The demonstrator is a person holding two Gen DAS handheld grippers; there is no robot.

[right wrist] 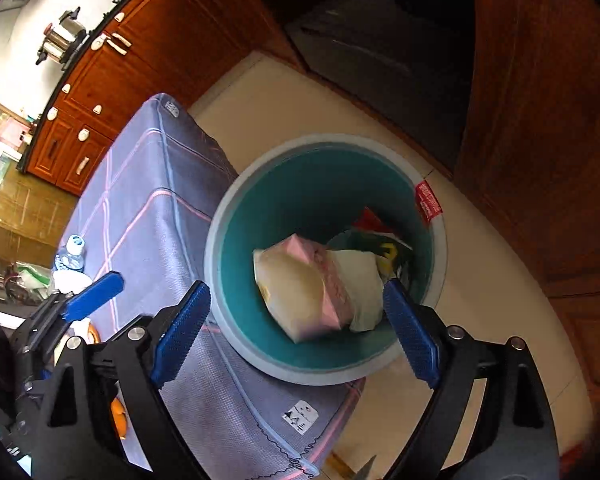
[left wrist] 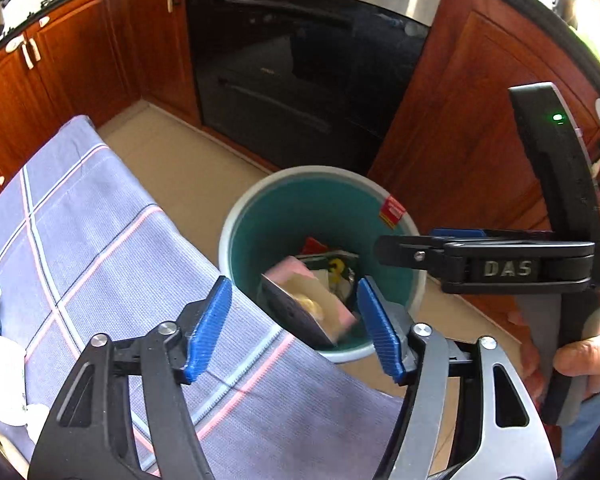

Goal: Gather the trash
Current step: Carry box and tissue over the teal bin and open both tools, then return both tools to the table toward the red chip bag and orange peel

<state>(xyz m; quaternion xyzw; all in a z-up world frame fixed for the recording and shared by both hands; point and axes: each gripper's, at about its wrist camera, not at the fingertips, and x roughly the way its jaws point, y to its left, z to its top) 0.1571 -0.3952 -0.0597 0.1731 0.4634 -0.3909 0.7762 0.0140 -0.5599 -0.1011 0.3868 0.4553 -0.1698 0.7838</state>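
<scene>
Lying in bin point(right wrist: 228, 216) — pink packet point(right wrist: 300, 292) | below both spread jaws

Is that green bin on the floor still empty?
No, the bin already holds a pink-and-white carton lying on crumpled paper and other wrappers.

The bin point(right wrist: 438, 248) looks like smooth plastic, teal inside with a pale grey rim, and beside it the tablecloth point(left wrist: 100, 248) is matt woven cloth with a fine ribbed weave. Behind the bin, the oven point(left wrist: 300, 80) shows glossy black glass under a brushed metal band, flanked by glossy reddish wood cabinets point(left wrist: 80, 52). Each gripper point(left wrist: 294, 328) point(right wrist: 296, 336) has ridged blue plastic pads point(left wrist: 210, 328) on matt black arms with shiny metal pins.
</scene>
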